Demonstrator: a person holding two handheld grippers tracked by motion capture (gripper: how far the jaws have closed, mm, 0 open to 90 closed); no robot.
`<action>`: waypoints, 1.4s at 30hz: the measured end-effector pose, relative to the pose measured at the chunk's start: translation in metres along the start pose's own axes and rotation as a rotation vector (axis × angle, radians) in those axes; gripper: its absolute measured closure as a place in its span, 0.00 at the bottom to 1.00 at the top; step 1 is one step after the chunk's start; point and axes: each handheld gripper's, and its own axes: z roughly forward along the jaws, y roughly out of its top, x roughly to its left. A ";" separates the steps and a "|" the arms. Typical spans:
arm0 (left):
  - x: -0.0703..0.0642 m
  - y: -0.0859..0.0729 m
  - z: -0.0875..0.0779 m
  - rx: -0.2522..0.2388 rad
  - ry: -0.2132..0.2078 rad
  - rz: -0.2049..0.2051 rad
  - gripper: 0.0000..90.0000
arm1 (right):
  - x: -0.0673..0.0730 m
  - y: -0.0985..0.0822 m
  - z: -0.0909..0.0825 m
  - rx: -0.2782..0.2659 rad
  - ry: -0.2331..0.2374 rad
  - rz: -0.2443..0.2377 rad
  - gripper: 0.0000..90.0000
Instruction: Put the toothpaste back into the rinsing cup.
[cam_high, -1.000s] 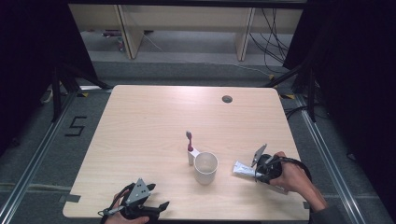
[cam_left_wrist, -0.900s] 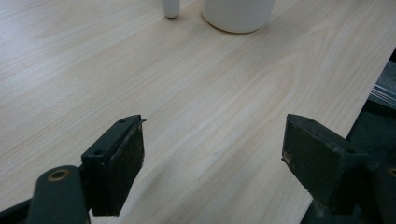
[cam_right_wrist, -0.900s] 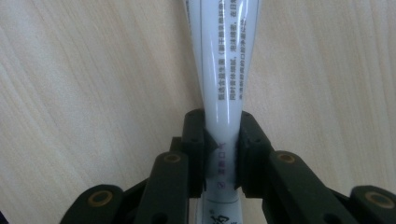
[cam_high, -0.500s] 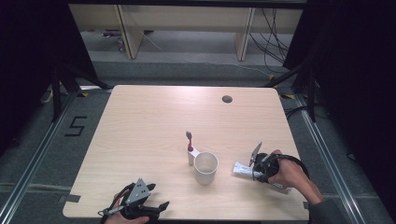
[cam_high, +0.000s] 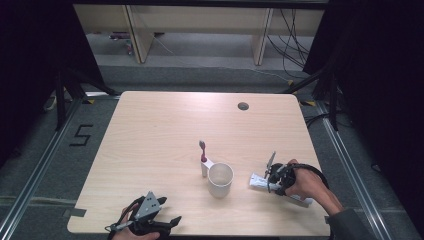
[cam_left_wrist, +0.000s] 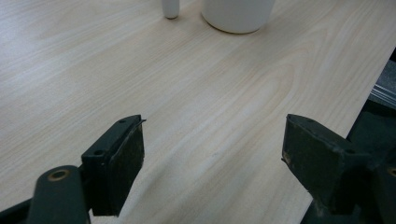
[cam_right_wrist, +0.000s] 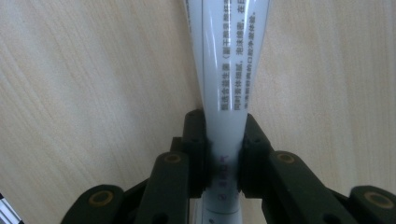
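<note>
The right claw (cam_right_wrist: 223, 161) is clamped on the flat white toothpaste tube (cam_right_wrist: 232, 70) lying on the pale wooden desk (cam_high: 160, 130) right of the white cup (cam_high: 220, 179), so lifting it looks next, while the left claw (cam_left_wrist: 212, 163) rests apart, empty.

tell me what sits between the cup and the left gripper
Nothing: bare table separates the cup from the open left gripper, seen in the high view.

- The left gripper (cam_high: 172, 220) is resting low at the near edge, its jaws standing wide apart.
- The right gripper (cam_right_wrist: 223, 140) is squeezing its jaws close together.
</note>
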 end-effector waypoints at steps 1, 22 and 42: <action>-0.001 0.000 -0.001 0.005 0.000 -0.008 0.23 | -0.001 0.000 0.000 -0.001 0.000 -0.009 0.85; -0.001 0.000 0.000 0.005 -0.001 -0.008 0.23 | -0.001 -0.015 -0.026 -0.189 -0.016 0.087 0.86; 0.000 0.000 0.000 0.000 -0.003 -0.012 0.23 | -0.015 -0.025 -0.055 -0.641 -0.084 0.227 0.86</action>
